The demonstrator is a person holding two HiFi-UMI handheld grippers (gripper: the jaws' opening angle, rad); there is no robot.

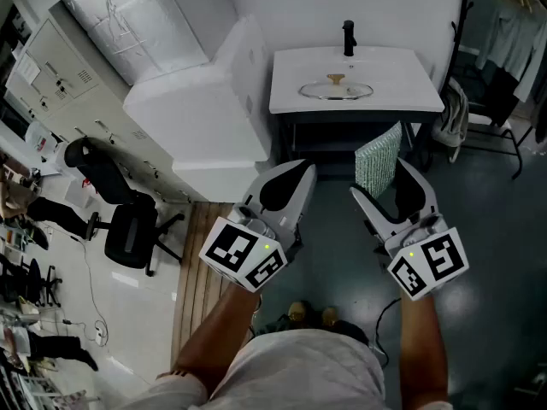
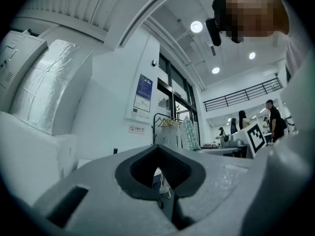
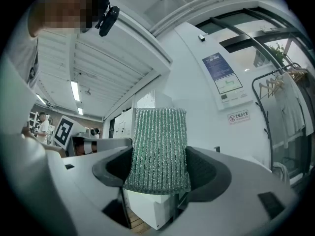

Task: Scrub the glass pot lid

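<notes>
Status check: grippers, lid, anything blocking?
Left gripper shut, empty. Right gripper shut on green scrub pad. Glass lid lies on white sink counter ahead, untouched. No obstacle seen between.

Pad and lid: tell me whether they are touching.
Apart. Head view: the pad, clamped in the right gripper, is short of the lid, which lies on the sink top.

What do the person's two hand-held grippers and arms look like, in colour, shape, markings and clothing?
The left hand-held gripper and right hand-held gripper are light grey tapering shells with black inner pads. Each carries a white cube with black square markers and a small green light. No sleeves cover the forearms; the top is light grey.
</notes>
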